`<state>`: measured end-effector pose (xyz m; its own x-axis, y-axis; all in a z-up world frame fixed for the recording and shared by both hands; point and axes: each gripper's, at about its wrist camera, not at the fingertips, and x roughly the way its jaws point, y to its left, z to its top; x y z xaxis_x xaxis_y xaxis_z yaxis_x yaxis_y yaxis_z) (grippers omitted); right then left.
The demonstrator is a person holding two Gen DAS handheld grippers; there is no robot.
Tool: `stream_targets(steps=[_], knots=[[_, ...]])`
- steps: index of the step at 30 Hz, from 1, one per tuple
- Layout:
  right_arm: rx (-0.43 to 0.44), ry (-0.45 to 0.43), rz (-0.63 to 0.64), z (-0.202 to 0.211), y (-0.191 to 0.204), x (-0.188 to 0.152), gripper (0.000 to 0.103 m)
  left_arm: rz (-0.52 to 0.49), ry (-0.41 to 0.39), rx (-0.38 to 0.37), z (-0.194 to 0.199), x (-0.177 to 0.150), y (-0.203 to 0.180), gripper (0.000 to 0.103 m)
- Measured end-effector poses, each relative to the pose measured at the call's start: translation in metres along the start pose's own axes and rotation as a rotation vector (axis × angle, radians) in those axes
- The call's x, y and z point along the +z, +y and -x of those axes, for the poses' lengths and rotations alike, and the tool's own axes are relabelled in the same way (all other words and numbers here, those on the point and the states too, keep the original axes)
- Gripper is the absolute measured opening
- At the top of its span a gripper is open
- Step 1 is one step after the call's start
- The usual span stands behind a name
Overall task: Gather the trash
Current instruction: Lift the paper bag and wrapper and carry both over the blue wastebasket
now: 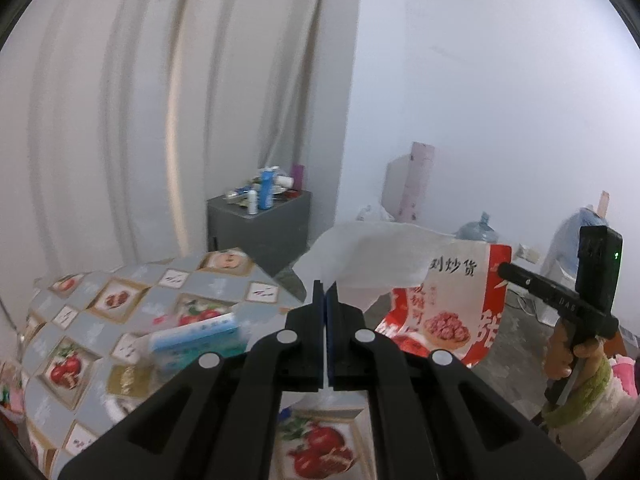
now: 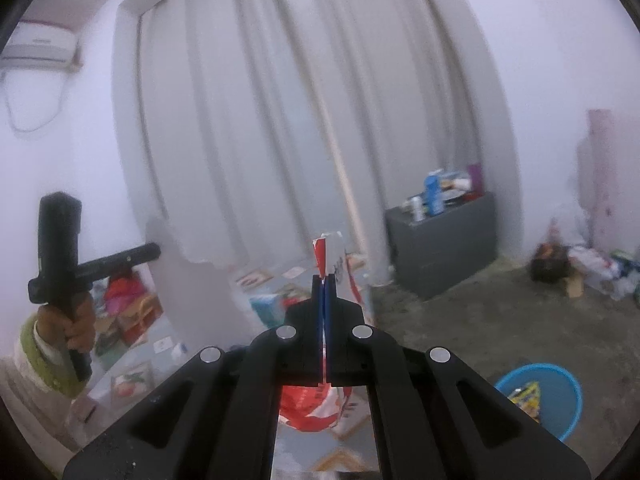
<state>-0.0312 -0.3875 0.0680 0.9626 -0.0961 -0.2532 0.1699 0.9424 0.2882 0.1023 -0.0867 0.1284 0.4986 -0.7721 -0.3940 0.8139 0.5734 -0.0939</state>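
Snack bag [image 1: 448, 312], red, printed "炒货", is clamped in my right gripper [image 2: 324, 280]; my left gripper [image 1: 326, 286] pinches white tissue [image 1: 368, 256] past the table edge [image 1: 276, 276]; bare floor [image 2: 480, 320] lies beyond.

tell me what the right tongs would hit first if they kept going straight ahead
Likely the pale grey curtain; the right tongs, shut on the red-and-white snack bag, point over the fruit-patterned tablecloth. Depth is unclear.

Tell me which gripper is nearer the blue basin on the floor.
Right. The right gripper, shut on the red snack bag, has the blue basin just below to its right. The left gripper, holding white tissue, sits on the far side.
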Motion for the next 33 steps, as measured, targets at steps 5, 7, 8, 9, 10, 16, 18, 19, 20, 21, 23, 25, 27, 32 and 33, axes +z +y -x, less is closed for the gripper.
stream_targets(steps=[5,7,8,9,10,16,18,19,20,21,23,25,27,32,33], knots=[[-0.093,-0.032,-0.021,0.019,-0.030,0.000,0.000,-0.031,0.030,-0.041,-0.032,0.010,-0.021,0.000],[-0.125,-0.038,-0.035,0.024,-0.043,-0.002,0.000,-0.040,0.047,-0.059,-0.048,0.013,-0.029,0.000],[-0.145,-0.040,-0.042,0.026,-0.050,-0.003,0.000,-0.043,0.053,-0.067,-0.054,0.014,-0.033,0.000],[-0.166,-0.041,-0.046,0.029,-0.056,-0.005,0.000,-0.047,0.058,-0.074,-0.059,0.015,-0.037,0.000],[-0.187,-0.039,-0.049,0.032,-0.061,-0.007,0.000,-0.056,0.066,-0.088,-0.068,0.017,-0.044,0.000],[-0.296,-0.012,-0.064,0.037,-0.092,-0.017,0.000,-0.109,0.098,-0.159,-0.118,0.026,-0.076,0.000],[-0.331,0.001,-0.069,0.033,-0.102,-0.020,0.000,-0.133,0.116,-0.192,-0.142,0.029,-0.094,0.001],[-0.344,0.009,-0.077,0.031,-0.108,-0.022,0.000,-0.139,0.122,-0.202,-0.151,0.030,-0.100,0.001],[-0.354,0.015,-0.083,0.032,-0.112,-0.024,0.000,-0.147,0.135,-0.218,-0.165,0.030,-0.109,0.001],[-0.369,0.026,-0.091,0.030,-0.119,-0.027,0.000,-0.152,0.147,-0.232,-0.174,0.031,-0.117,0.001],[-0.396,0.049,-0.106,0.029,-0.133,-0.035,0.000,-0.155,0.190,-0.270,-0.205,0.028,-0.134,0.001],[-0.417,0.075,-0.124,0.023,-0.146,-0.043,0.000,-0.154,0.240,-0.302,-0.239,0.023,-0.150,0.001],[-0.447,0.115,-0.139,0.011,-0.162,-0.052,0.000,-0.149,0.296,-0.318,-0.272,0.015,-0.162,0.001],[-0.472,0.218,-0.195,-0.014,-0.201,-0.079,0.000,-0.184,0.424,-0.303,-0.351,-0.009,-0.197,0.001],[-0.478,0.237,-0.210,-0.020,-0.210,-0.085,0.000,-0.188,0.456,-0.298,-0.369,-0.016,-0.204,0.001]])
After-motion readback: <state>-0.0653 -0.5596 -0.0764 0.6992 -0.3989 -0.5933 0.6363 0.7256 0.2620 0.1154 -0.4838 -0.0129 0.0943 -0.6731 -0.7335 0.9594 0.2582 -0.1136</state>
